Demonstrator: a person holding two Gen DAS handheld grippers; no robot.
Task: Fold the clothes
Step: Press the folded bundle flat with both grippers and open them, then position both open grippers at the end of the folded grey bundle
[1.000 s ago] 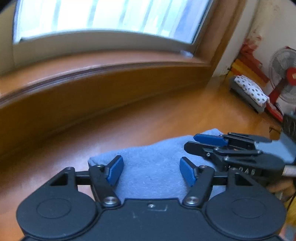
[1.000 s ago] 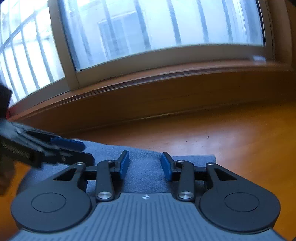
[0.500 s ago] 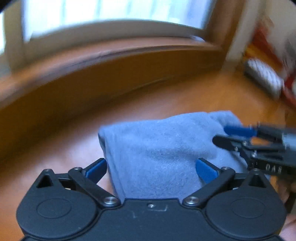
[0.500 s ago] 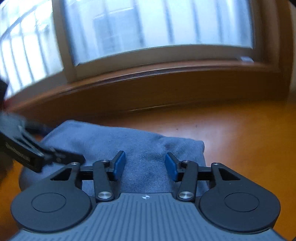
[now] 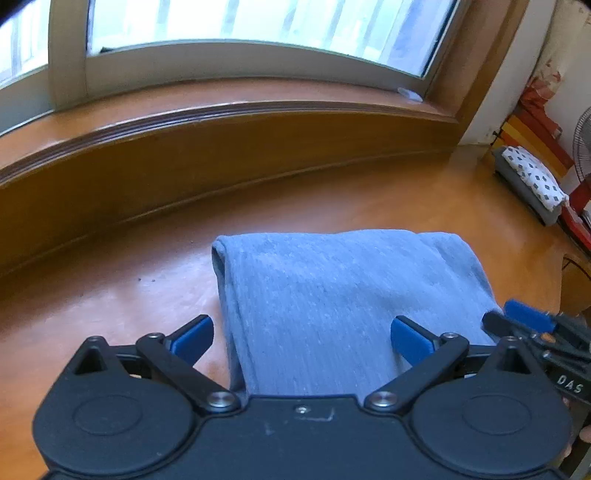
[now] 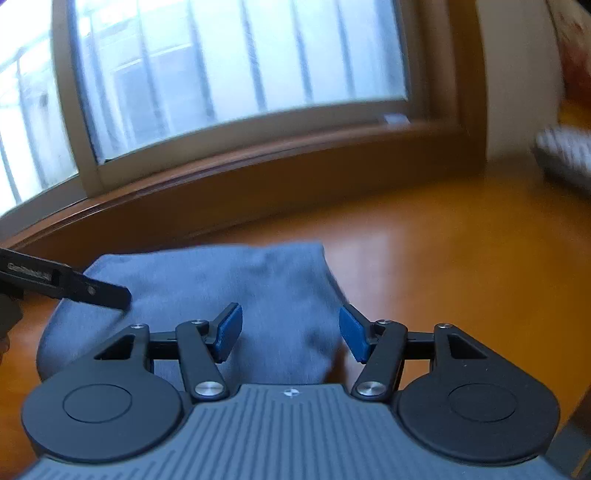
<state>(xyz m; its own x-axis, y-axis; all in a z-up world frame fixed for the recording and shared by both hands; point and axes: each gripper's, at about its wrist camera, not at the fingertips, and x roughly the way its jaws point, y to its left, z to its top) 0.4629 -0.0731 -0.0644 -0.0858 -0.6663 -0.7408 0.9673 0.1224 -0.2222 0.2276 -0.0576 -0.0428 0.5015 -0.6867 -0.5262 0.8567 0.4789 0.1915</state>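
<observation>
One folded blue cloth (image 5: 332,295) lies on the wooden floor (image 5: 110,295) below the window (image 5: 240,22). I see my two grippers over it: the left gripper (image 5: 301,334) spread wide, gripping nothing, and the right gripper (image 6: 290,330) opening, pads off the fabric.

The folded cloth (image 5: 343,295) lies on the floor (image 5: 110,295) in front of the window ledge (image 5: 221,122), with the left gripper (image 5: 301,338) over its left edge, the right gripper (image 6: 290,330) over its right edge, and a cushion (image 5: 532,177) far off to the right.
</observation>
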